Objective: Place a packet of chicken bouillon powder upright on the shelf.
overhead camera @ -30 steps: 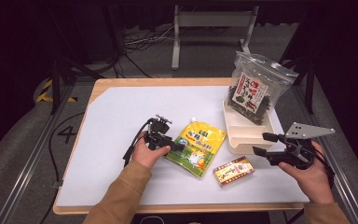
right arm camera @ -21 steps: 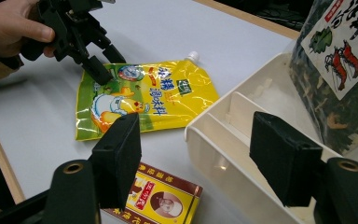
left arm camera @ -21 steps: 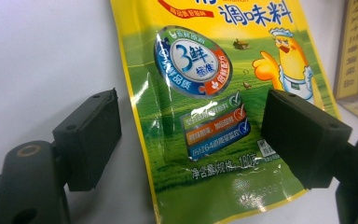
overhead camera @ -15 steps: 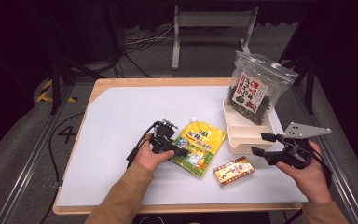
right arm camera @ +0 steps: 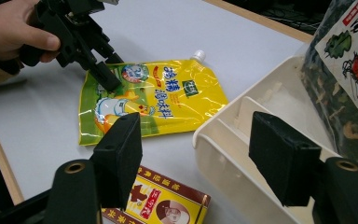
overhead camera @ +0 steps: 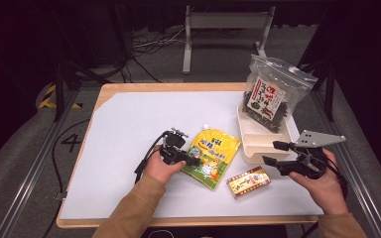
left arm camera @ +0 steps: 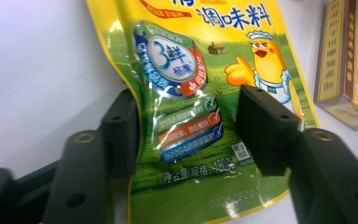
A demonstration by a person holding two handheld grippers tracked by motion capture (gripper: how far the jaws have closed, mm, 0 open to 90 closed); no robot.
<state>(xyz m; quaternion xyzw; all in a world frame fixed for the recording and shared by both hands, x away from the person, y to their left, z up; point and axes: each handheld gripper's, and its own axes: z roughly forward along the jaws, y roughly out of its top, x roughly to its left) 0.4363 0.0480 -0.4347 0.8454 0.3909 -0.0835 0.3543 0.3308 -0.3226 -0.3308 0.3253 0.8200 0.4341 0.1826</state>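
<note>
A: We have the left gripper (overhead camera: pixel 191 159) at the lower left corner of the yellow seasoning pouch (overhead camera: pixel 211 155), which lies flat on the white bench (overhead camera: pixel 129 124) between the two hands. Its fingers (left arm camera: pixel 121 126) have just been closing and now straddle the pouch edge; we cannot tell whether the pads press yet.

B: Then we should close fully before lifting, taking the grip over the flat seam, not the bulging middle, so the film does not slip.

A: The right gripper (overhead camera: pixel 278 153) hovers released, holding nothing, just beside the cream tray (overhead camera: pixel 248 148).

B: We keep it there, well apart from the small yellow box (overhead camera: pixel 248 182), ready to support the pouch.
</note>
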